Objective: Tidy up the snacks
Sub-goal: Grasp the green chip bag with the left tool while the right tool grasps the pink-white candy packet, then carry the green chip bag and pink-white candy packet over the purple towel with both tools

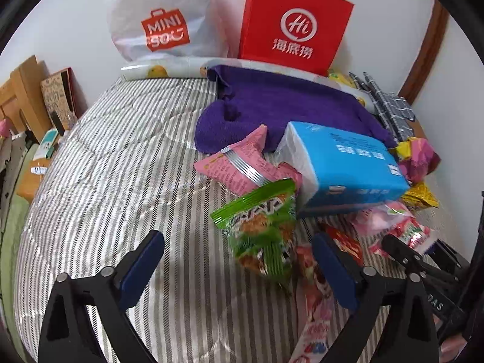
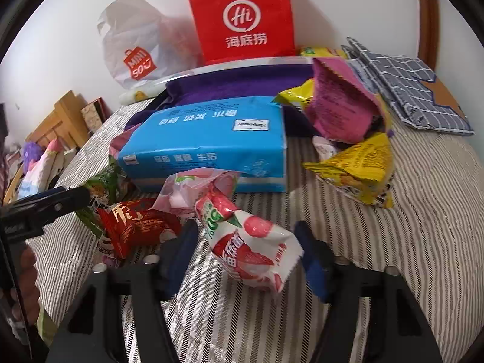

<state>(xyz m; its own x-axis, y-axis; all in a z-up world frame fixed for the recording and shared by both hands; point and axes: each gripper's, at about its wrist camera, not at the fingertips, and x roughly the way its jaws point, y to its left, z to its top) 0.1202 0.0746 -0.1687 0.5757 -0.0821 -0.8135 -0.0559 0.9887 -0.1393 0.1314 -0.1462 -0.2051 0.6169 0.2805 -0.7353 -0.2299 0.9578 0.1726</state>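
the right gripper (image 2: 242,260) is standing narrowed around a red-and-white strawberry snack pack (image 2: 251,248) on the striped bedcover (image 2: 423,211), pads beside it, not pressing. the left gripper (image 1: 236,269) is hanging wide over a green snack bag (image 1: 263,230). behind them, a blue tissue pack (image 2: 211,145) is lying, with a red paper bag (image 2: 242,18) standing at the wall.
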